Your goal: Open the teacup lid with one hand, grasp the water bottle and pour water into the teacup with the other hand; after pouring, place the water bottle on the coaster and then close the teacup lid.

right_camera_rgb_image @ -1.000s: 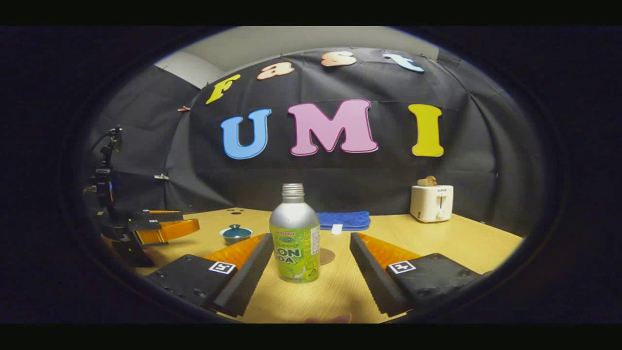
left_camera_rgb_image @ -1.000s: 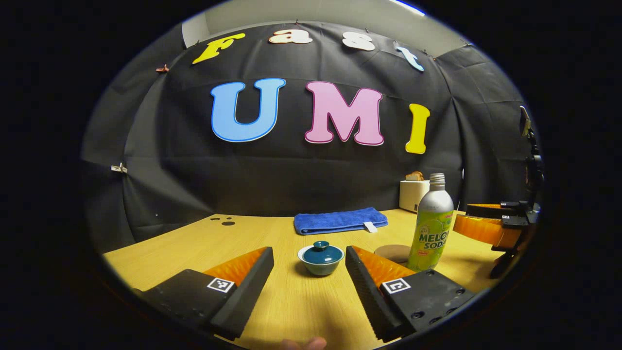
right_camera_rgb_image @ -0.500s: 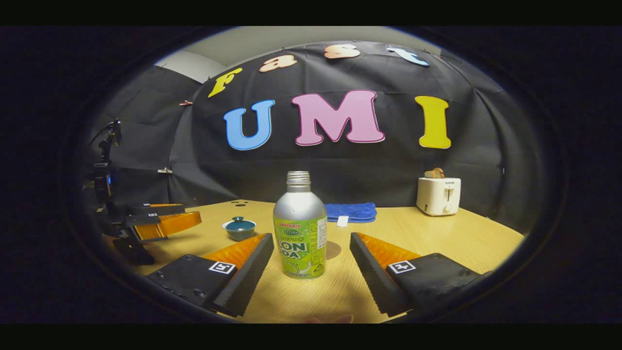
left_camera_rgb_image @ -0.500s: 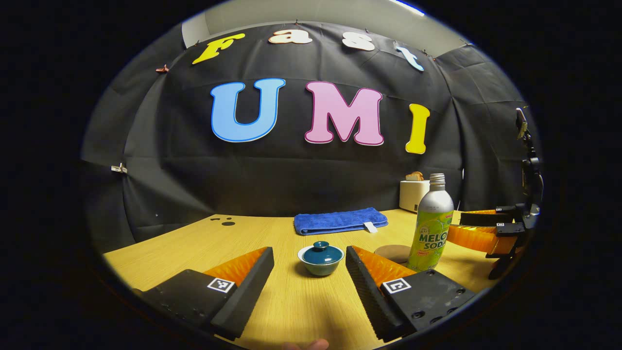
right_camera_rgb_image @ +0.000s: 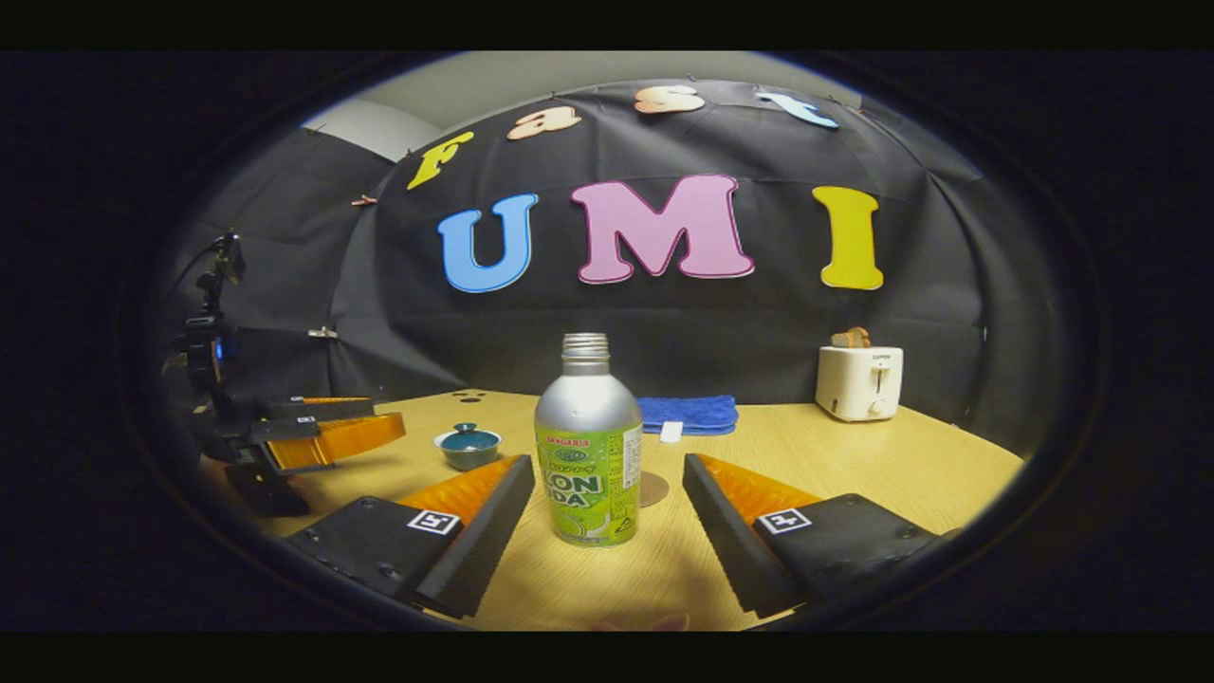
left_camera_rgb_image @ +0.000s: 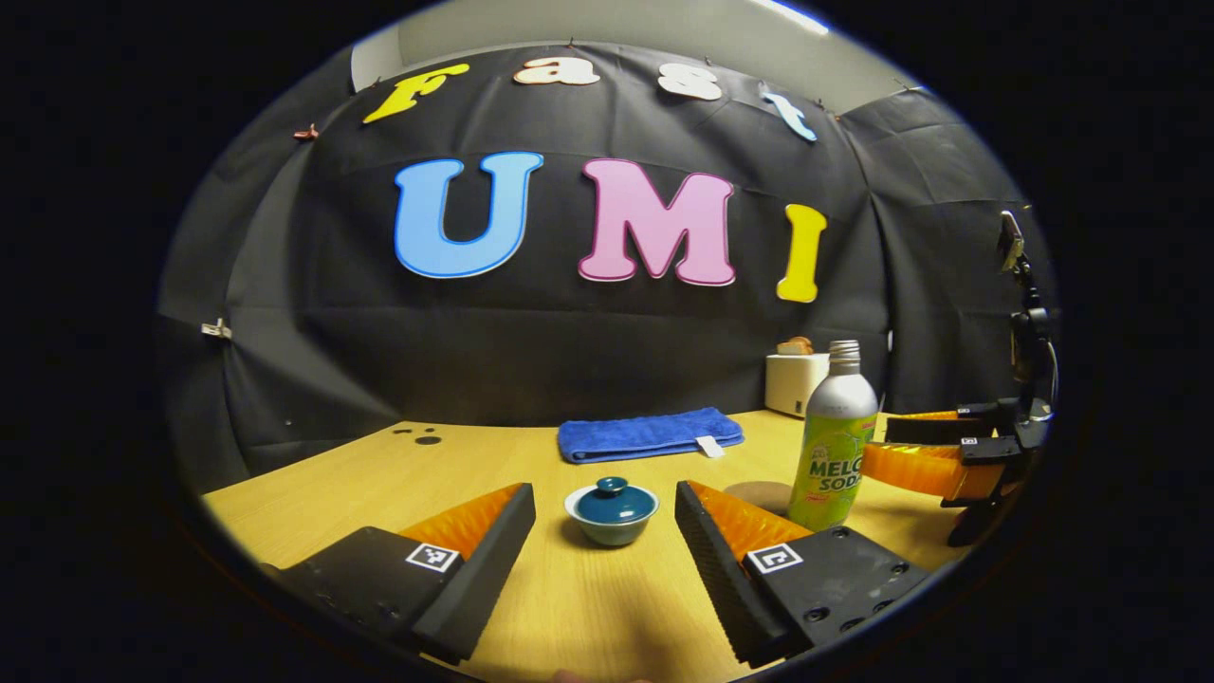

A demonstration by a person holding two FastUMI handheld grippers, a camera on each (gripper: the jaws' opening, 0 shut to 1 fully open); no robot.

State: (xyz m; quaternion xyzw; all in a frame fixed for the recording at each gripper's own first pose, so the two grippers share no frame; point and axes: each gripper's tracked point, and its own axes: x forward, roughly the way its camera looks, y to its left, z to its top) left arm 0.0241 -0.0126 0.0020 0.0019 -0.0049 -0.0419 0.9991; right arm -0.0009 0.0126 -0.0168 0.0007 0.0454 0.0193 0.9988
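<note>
The teacup (left_camera_rgb_image: pixel 612 513), dark teal with its lid (left_camera_rgb_image: pixel 610 498) seated on top, stands on the wooden counter (left_camera_rgb_image: pixel 579 598) straight ahead at 12 o'clock of the left gripper (left_camera_rgb_image: pixel 605 531). That gripper's fingers are spread wide and hold nothing, and the cup sits beyond their tips, apart from both.

At about 2 o'clock from the cup stands the bottle (left_camera_rgb_image: pixel 833 438), upright and without a cap, and the round brown coaster (left_camera_rgb_image: pixel 758 495) lies on the counter between the two, just beside the bottle's foot.

In the right gripper view the bottle (right_camera_rgb_image: pixel 588 446) is at 12 o'clock of the right gripper (right_camera_rgb_image: pixel 607 507), between the parted fingers; whether the left finger touches it I cannot tell.

Farther back, a folded blue towel (left_camera_rgb_image: pixel 650 433) lies near the wall, and a white toaster (right_camera_rgb_image: pixel 858 381) stands at 2 o'clock from the bottle.
</note>
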